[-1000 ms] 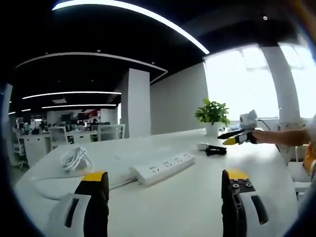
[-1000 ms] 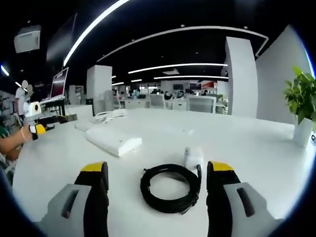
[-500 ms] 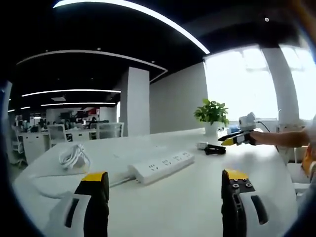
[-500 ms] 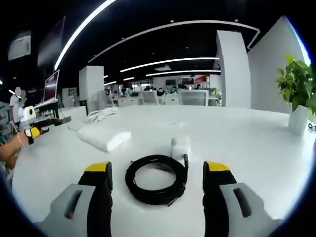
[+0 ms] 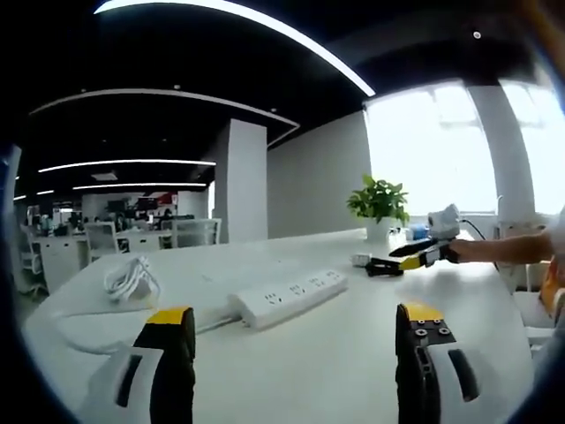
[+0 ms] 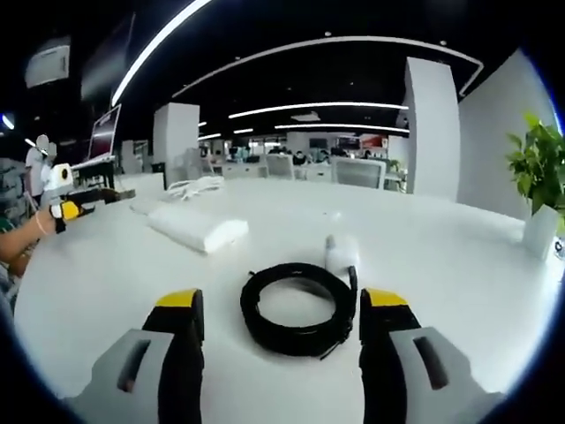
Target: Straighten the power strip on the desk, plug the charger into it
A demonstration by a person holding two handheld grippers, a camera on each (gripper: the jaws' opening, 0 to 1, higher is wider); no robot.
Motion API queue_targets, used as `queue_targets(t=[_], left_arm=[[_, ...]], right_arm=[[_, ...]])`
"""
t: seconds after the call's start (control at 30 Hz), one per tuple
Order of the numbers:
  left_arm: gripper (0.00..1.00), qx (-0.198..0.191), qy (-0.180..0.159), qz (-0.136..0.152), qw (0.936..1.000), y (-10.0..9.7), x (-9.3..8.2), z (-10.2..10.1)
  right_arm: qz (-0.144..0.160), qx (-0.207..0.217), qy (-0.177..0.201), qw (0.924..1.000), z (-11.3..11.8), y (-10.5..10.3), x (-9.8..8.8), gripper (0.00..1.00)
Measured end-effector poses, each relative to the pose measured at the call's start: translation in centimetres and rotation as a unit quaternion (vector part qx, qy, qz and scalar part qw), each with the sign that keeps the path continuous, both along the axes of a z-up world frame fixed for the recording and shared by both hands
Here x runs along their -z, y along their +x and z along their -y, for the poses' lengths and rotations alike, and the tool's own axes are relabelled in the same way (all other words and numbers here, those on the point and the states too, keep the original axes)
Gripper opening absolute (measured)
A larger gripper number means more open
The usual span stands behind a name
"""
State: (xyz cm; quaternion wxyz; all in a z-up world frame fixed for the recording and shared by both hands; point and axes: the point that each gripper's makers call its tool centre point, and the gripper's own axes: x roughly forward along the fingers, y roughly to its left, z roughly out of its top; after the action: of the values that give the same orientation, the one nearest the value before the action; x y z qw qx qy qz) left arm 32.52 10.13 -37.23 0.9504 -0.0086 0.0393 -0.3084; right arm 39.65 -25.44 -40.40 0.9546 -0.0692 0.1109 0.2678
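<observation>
A white power strip [image 5: 289, 297] lies at an angle on the white desk [image 5: 353, 353], its white cord coiled [image 5: 131, 280] at the far left. My left gripper [image 5: 294, 340] is open, a short way in front of the strip. In the right gripper view, the white charger block [image 6: 341, 253] and its coiled black cable [image 6: 298, 308] lie just ahead of my open right gripper [image 6: 278, 318]. The power strip [image 6: 196, 227] appears further back on the left. My right gripper [image 5: 415, 253] enters the left gripper view near the charger [image 5: 361, 261] and cable [image 5: 385, 267].
A potted plant [image 5: 380, 206] stands at the desk's far edge by bright windows; it shows again as a plant [image 6: 538, 190] at the right. A person's arm [image 5: 508, 246] holds the right gripper. The left gripper [image 6: 64, 198] shows at far left. Office desks and chairs lie beyond.
My right gripper has come lower and closer to the black cable coil, which now lies nearer its jaws. The left gripper has barely moved.
</observation>
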Motion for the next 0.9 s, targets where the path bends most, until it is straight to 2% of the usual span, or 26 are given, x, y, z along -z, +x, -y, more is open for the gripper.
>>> queue_targets(t=[0.67,0.9], left_arm=[[0.96,0.001,0.0,-0.004,1.0,-0.1,0.4,0.4],[0.96,0.002,-0.003,-0.001,1.0,-0.1,0.3,0.6]], right_arm=[[-0.021,-0.027,-0.011,0.9994,-2.0,0.0,0.6,0.63],[-0.026,-0.029,-0.027,0.9989,-2.4,0.0,0.6,0.6]])
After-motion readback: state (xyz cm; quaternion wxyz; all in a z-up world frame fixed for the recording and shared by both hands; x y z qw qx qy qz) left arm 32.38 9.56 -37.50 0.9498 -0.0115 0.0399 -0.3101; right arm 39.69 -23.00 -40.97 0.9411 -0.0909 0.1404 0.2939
